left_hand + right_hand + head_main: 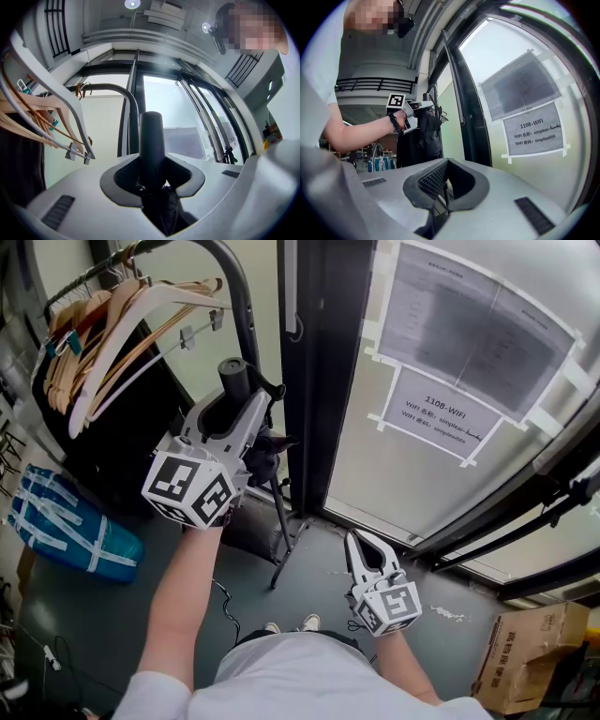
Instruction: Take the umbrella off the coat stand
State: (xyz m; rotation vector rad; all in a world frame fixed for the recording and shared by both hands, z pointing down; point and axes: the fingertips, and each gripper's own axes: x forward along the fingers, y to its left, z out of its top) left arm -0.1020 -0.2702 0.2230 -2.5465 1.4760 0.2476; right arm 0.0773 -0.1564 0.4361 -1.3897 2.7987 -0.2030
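Observation:
The black umbrella's stubby handle (pixel 234 376) sticks up between the jaws of my left gripper (pixel 234 411), which is shut on it. Its folded black canopy (pixel 265 460) hangs just below, beside the coat stand's curved black rail (pixel 234 287). In the left gripper view the handle (pixel 151 140) stands upright in the left gripper (pixel 152 174), pads pressed against both sides. The right gripper view shows the umbrella (pixel 426 133) hanging under that hand. My right gripper (pixel 364 547) is lower, to the right, shut and empty; in its own view the right gripper (pixel 440 190) has its jaws together.
Wooden and white hangers (pixel 112 324) hang on the rail at upper left. A dark door frame (pixel 314 381) and a glass door with taped paper notices (pixel 441 413) stand right of the stand. A blue bag (pixel 66 521) and a cardboard box (pixel 534 652) lie on the floor.

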